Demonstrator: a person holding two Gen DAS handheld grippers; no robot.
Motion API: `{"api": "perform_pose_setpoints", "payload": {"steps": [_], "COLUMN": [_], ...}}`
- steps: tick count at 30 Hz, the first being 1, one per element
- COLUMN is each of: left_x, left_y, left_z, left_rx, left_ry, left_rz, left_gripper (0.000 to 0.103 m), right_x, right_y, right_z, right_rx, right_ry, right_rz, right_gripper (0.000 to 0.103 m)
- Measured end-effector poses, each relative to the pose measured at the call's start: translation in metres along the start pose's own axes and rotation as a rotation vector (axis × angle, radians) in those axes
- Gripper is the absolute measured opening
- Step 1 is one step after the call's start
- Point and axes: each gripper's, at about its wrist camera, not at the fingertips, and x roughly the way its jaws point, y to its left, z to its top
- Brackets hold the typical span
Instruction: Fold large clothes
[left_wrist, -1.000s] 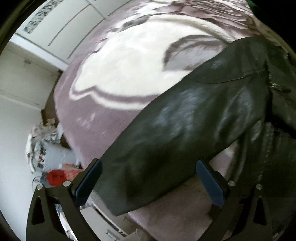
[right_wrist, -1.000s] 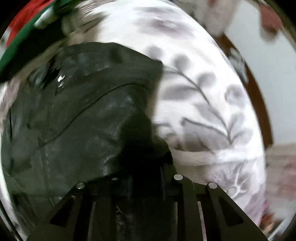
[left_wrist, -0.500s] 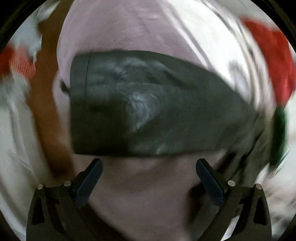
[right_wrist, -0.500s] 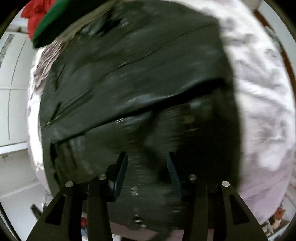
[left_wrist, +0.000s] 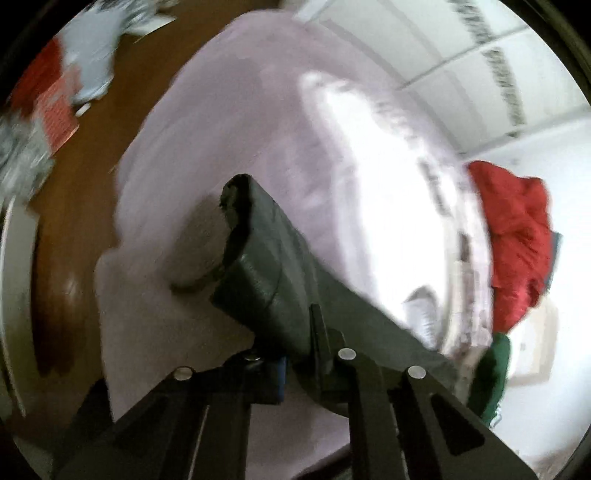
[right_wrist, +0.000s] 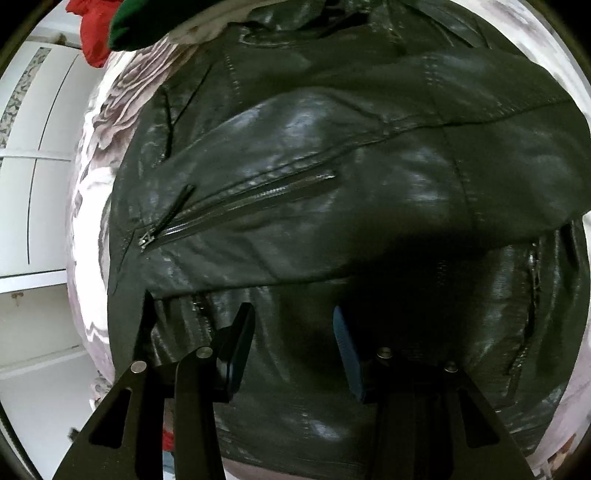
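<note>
Mauve floral bed beneath black leather jacket. Left hand-held gripper clamped on jacket sleeve; right hand-held gripper parted, hovering over jacket.

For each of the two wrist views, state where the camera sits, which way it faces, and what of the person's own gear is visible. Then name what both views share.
Left wrist: on the left gripper, facing along its fingers over the bed; both fingers show, shut on the black jacket.
Right wrist: on the right gripper, facing down at the jacket's zipper; both fingers show, apart.
Shared: the jacket, bed, red garment.
</note>
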Motion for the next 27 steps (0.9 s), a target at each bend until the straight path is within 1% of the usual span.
{"api": "perform_pose_setpoints", "payload": {"steps": [1,2,4,6,7,8,9,10,11,12,14,15,16,17,20,21,22,23,25,27], "left_x": [0.002,0.008,0.029,0.052,0.067,0.077,0.082,0.087,0.088,0.089,0.085,0.081,0.077,0.072,0.055,0.043,0.033,0.017,-0.002,-0.010], "left_y": [-0.006,-0.004,-0.001,0.017,0.027,0.030,0.034,0.032,0.029,0.023,0.011,0.000,-0.013,-0.026,-0.071,-0.095,-0.110,-0.142,-0.192,-0.244], "left_z": [0.008,0.015,0.021,0.018,0.018,0.016,0.013,0.013,0.012,0.012,0.010,0.010,0.011,0.012,0.013,0.009,0.006,-0.005,-0.029,-0.064], "left_rx": [0.035,0.047,0.029,-0.011,-0.042,-0.067,-0.090,-0.095,-0.088,-0.077,-0.053,-0.018,0.028,0.071,0.216,0.297,0.357,0.469,0.630,0.778], "left_ry": [-0.014,-0.010,0.035,0.097,0.132,0.157,0.168,0.154,0.145,0.126,0.065,0.025,0.004,-0.021,-0.081,-0.106,-0.124,-0.151,-0.170,-0.144], "left_rz": [-0.016,-0.037,-0.069,-0.075,-0.078,-0.094,-0.117,-0.120,-0.117,-0.097,-0.076,-0.076,-0.054,-0.052,-0.044,-0.056,-0.061,-0.078,-0.124,-0.179], "left_gripper": [0.007,0.007,0.009,0.014,0.023,0.028,0.028,0.028,0.028,0.028,0.022,0.014,0.009,0.007,0.006,0.006,0.006,0.006,0.006,0.006], "right_x": [0.001,0.003,0.007,0.010,0.011,0.012,0.012,0.013,0.013,0.014,0.015,0.015,0.014,0.012,0.002,-0.003,-0.008,-0.016,-0.028,-0.041], "right_y": [0.002,0.003,0.005,0.008,0.011,0.016,0.020,0.023,0.027,0.030,0.031,0.030,0.029,0.027,0.022,0.018,0.015,0.009,-0.004,-0.018], "right_z": [-0.001,-0.002,-0.002,-0.001,-0.002,-0.002,-0.003,-0.004,-0.005,-0.005,-0.005,-0.005,-0.005,-0.005,-0.005,-0.005,-0.004,-0.003,-0.002,-0.002], "right_rx": [-0.002,-0.003,-0.007,-0.020,-0.037,-0.060,-0.078,-0.098,-0.115,-0.125,-0.130,-0.125,-0.119,-0.113,-0.095,-0.090,-0.084,-0.072,-0.046,-0.007], "right_ry": [0.001,0.003,0.006,0.005,-0.002,-0.009,-0.011,-0.015,-0.019,-0.020,-0.021,-0.021,-0.022,-0.023,-0.039,-0.048,-0.055,-0.068,-0.084,-0.105], "right_rz": [-0.001,-0.001,-0.015,-0.046,-0.066,-0.087,-0.097,-0.104,-0.109,-0.111,-0.107,-0.105,-0.101,-0.103,-0.086,-0.086,-0.082,-0.068,-0.056,-0.036], "right_gripper": [0.046,0.046,0.046,0.046,0.046,0.049,0.051,0.055,0.057,0.057,0.057,0.057,0.057,0.057,0.057,0.057,0.057,0.057,0.057,0.057]}}
